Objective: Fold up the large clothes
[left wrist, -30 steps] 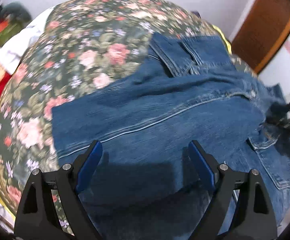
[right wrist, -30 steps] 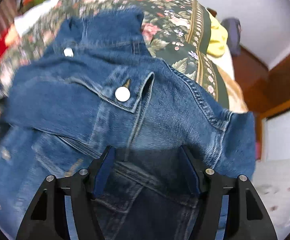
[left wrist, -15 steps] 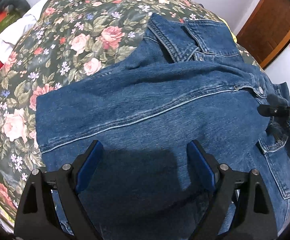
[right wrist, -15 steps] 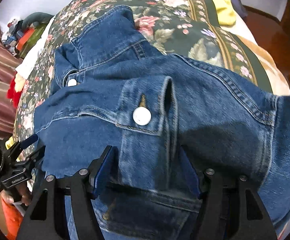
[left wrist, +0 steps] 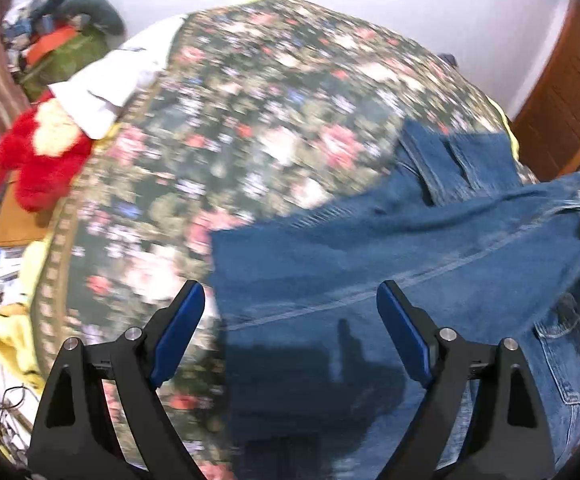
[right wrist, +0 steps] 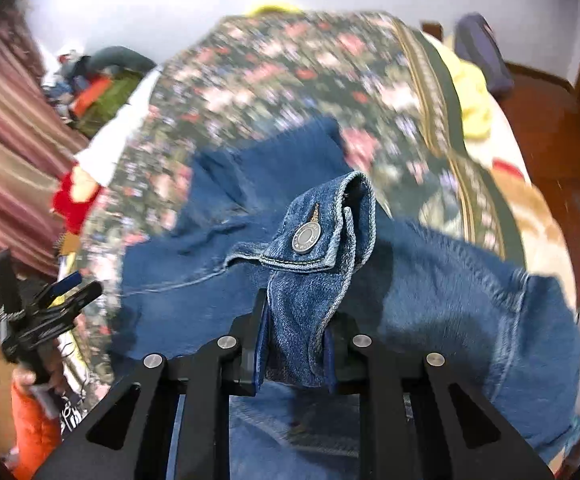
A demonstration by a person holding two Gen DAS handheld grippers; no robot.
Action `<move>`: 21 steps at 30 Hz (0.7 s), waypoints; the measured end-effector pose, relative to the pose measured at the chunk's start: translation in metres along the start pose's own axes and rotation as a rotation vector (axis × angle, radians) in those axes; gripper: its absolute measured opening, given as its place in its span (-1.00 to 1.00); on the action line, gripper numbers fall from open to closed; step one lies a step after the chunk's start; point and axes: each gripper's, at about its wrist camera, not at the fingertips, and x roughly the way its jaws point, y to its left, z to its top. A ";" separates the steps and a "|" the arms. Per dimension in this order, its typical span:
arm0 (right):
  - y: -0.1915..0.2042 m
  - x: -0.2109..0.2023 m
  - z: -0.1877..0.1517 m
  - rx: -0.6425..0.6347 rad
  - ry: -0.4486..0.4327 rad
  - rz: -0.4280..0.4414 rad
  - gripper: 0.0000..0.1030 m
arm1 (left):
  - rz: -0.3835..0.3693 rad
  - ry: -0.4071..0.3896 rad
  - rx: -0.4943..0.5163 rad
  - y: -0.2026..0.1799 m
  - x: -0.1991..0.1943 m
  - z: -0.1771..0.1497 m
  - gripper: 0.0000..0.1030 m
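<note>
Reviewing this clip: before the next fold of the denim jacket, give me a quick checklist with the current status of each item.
1. Right gripper has just closed on the cuff of the denim jacket: ok.
2. Cuff held between both pads, button clear of them: ok.
3. Left gripper has hold of the fabric: not ok, jaws wide open, nothing between them.
4. Floral bedspread free for laying the fold: ok.
5. Jacket flat, no bunching: cannot tell, the pictures are blurred.

blue denim jacket (left wrist: 390, 264), floral bedspread (left wrist: 273, 112) — dark green
</note>
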 end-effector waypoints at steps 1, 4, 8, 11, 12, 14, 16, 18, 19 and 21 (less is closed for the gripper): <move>0.005 -0.007 0.000 -0.021 -0.013 -0.004 -0.63 | 0.006 -0.002 -0.010 0.006 -0.002 0.002 0.71; 0.009 -0.025 -0.003 -0.052 -0.033 -0.021 -0.63 | -0.001 0.003 -0.034 0.017 -0.004 0.000 0.71; -0.009 -0.032 -0.014 -0.027 -0.030 -0.072 -0.63 | -0.017 0.039 -0.001 0.005 0.007 -0.011 0.71; -0.032 -0.018 -0.027 -0.006 0.003 -0.127 -0.63 | -0.015 0.076 0.058 -0.012 0.021 -0.023 0.71; -0.040 -0.012 -0.031 0.009 0.023 -0.127 -0.63 | -0.013 0.097 0.079 -0.019 0.028 -0.028 0.71; -0.055 0.000 -0.040 0.037 0.049 -0.125 -0.62 | -0.014 0.134 0.103 -0.030 0.041 -0.035 0.71; -0.062 0.015 -0.048 0.021 0.067 -0.148 -0.61 | -0.007 0.163 0.124 -0.037 0.052 -0.042 0.71; -0.062 0.029 -0.057 -0.029 0.088 -0.183 -0.58 | 0.022 0.149 0.139 -0.043 0.057 -0.048 0.72; -0.060 0.034 -0.061 -0.055 0.096 -0.209 -0.55 | 0.029 0.137 0.143 -0.043 0.057 -0.048 0.77; -0.053 0.037 -0.068 -0.127 0.092 -0.276 -0.35 | 0.042 0.133 0.142 -0.041 0.058 -0.049 0.87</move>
